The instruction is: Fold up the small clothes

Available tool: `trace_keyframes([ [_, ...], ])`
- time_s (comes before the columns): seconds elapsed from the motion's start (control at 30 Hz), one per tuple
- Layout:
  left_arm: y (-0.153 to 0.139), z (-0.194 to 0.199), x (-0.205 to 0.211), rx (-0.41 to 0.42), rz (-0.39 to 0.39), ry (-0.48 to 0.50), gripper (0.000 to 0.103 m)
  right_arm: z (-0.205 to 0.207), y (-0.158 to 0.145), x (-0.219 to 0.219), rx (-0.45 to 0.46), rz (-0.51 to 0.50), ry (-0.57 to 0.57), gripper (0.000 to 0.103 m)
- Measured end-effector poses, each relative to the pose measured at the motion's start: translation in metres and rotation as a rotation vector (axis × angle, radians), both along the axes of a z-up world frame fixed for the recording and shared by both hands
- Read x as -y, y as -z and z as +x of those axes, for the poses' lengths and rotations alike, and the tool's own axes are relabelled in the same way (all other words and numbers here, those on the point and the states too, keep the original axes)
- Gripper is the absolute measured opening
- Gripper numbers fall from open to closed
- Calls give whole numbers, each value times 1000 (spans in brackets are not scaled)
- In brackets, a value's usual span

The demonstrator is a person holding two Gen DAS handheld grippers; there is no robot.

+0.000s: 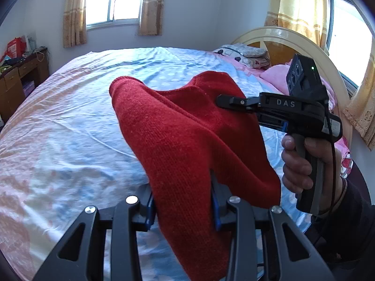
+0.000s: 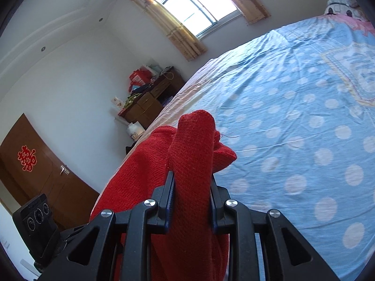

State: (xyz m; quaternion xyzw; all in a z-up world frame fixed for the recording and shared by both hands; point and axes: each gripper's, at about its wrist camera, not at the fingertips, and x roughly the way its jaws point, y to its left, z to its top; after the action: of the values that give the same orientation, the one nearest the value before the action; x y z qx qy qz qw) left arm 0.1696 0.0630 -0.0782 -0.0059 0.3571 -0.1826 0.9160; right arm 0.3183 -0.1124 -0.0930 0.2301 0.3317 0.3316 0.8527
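Note:
A red knitted garment point(image 1: 178, 135) hangs in the air above the bed, held by both grippers. My left gripper point(image 1: 182, 208) is shut on one part of it, the cloth bunched thick between the blue pads. In the left wrist view the right gripper point(image 1: 225, 101) reaches in from the right, held by a hand point(image 1: 297, 164), its fingers pinching another edge of the garment. In the right wrist view the right gripper point(image 2: 191, 199) is shut on a rolled fold of the red garment point(image 2: 192, 145), which stands up between the fingers and drapes off to the left.
Below lies a bed with a blue polka-dot sheet point(image 2: 293, 117), pale pink along one side point(image 1: 35, 140). Pillows point(image 1: 246, 53) and a cream headboard point(image 1: 281, 37) are at the far end. A wooden desk with clutter point(image 2: 145, 98) stands by the wall, a brown door point(image 2: 35, 164) beyond it.

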Motion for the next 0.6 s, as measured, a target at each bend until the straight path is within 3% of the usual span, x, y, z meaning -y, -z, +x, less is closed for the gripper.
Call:
trace_keyframes([
  [0.6, 9, -16, -59, 21, -68, -135, 38, 5, -16, -87, 17, -85, -112, 24],
])
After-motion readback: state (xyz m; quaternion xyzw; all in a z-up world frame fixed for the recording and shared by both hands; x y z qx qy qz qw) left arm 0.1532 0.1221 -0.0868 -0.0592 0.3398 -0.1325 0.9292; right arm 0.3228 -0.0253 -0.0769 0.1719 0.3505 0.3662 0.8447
